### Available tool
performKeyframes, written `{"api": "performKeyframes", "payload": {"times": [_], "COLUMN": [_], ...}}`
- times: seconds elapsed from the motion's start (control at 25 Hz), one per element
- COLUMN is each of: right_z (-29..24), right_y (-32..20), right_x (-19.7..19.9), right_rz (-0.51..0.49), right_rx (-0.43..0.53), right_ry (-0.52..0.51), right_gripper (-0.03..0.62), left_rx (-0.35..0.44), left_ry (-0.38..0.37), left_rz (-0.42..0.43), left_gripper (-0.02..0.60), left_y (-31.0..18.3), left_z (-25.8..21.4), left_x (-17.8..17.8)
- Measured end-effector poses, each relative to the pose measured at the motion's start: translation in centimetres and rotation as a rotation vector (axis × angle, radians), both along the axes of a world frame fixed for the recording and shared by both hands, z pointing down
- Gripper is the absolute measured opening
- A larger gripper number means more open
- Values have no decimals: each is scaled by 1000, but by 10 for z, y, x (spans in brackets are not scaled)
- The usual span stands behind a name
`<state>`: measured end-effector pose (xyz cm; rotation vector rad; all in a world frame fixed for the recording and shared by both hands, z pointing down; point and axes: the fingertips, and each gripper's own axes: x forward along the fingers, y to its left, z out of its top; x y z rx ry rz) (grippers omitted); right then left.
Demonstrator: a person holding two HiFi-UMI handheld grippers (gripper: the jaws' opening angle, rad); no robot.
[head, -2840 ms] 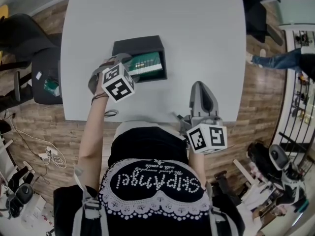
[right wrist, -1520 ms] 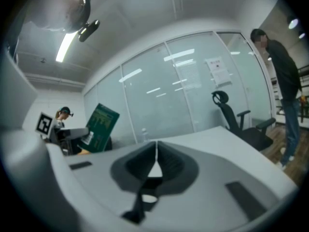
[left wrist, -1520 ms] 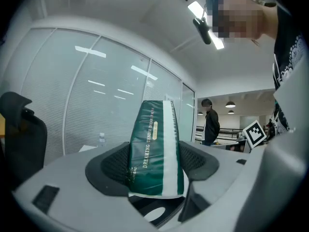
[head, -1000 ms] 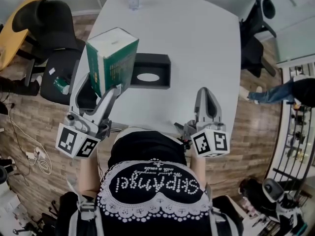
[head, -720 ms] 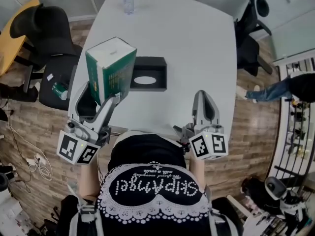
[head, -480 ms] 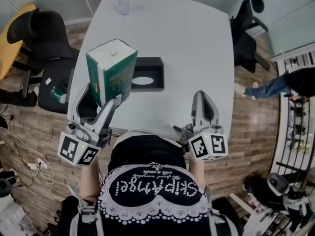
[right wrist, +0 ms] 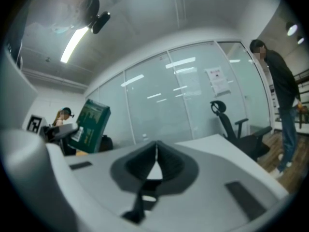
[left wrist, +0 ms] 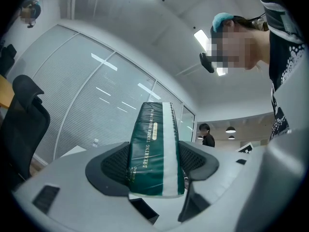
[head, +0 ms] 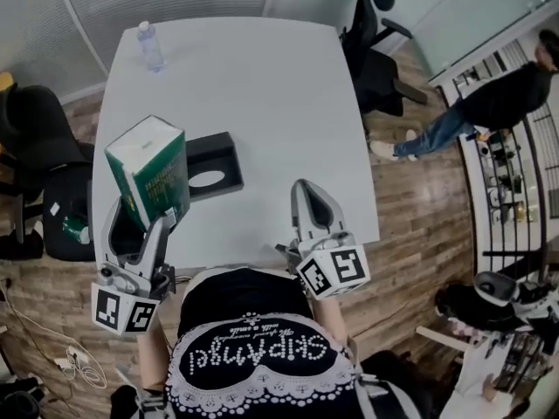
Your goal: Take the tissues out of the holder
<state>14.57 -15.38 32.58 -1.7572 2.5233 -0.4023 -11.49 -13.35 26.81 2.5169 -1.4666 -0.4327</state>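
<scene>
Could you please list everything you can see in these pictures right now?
Table: one, pale grey, centre.
Holder: one, black, on the table's near left part, oval opening showing.
Tissue pack: one, green and white, held up clear of the holder.
Water bottle: one, clear, table's far left corner.
Office chairs: two, black, one past the table's far right corner, one at its left.
Bystander: one, dark top, far right.
Left tool: grey, shut on the tissue pack.
Right tool: grey, jaws together, empty.

Tissues (head: 148, 171): green pack with a white end and stripe, upright, slightly tilted, clamped between the left gripper's (head: 144, 223) jaws above the table's (head: 262, 85) left edge; holder (head: 223, 151): black box, oval top opening, flat on the table just beside.
</scene>
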Motion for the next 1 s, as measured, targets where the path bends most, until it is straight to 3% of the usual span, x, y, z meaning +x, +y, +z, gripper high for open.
{"api": "performKeyframes", "payload": {"times": [0.36, 0.64, 1.0], "right_z": [-6, -4, -3], "right_y": [9, -2, -5], "right_x": [11, -11, -6], "right_rz": [-14, -20, -22], "right_rx": [12, 8, 1], "right_ry": [20, 34, 38], "right_gripper": [32, 32, 32], "left_rx": [10, -1, -15], "left_ry": [9, 24, 39], "left_rz": [27, 28, 18], "left_gripper": [333, 333, 333], "left_y": [4, -4, -5], "left_z": [-6, 0, 1], "left_x": [23, 1, 1]}}
